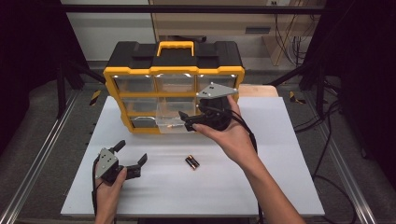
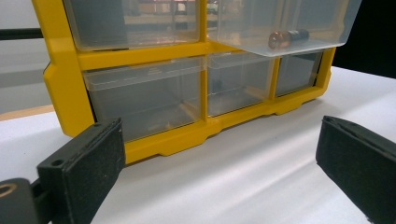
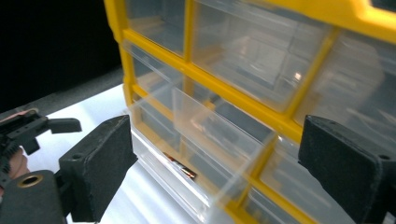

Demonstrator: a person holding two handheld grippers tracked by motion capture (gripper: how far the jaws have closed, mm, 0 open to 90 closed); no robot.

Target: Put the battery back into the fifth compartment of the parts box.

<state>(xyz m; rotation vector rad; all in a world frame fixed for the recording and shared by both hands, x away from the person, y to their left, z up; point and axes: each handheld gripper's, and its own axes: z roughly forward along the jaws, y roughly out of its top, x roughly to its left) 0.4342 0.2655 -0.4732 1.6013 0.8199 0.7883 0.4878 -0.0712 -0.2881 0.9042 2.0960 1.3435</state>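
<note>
My right tool (image 1: 187, 120), wide and empty, sits mid-frame at the open drawer (image 1: 172, 122); a battery (image 2: 287, 37) lies inside; my left tool (image 1: 131, 157) gapes lower left; another battery (image 1: 192, 162) rests centre worktop (image 1: 280, 186).

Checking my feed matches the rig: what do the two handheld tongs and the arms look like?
Both tongs, left and right, are black with flat, dark padded jaws. Each carries a grey three-cornered plate on top and trails a black cable. The forearms are bare, with no sleeves in sight.
</note>
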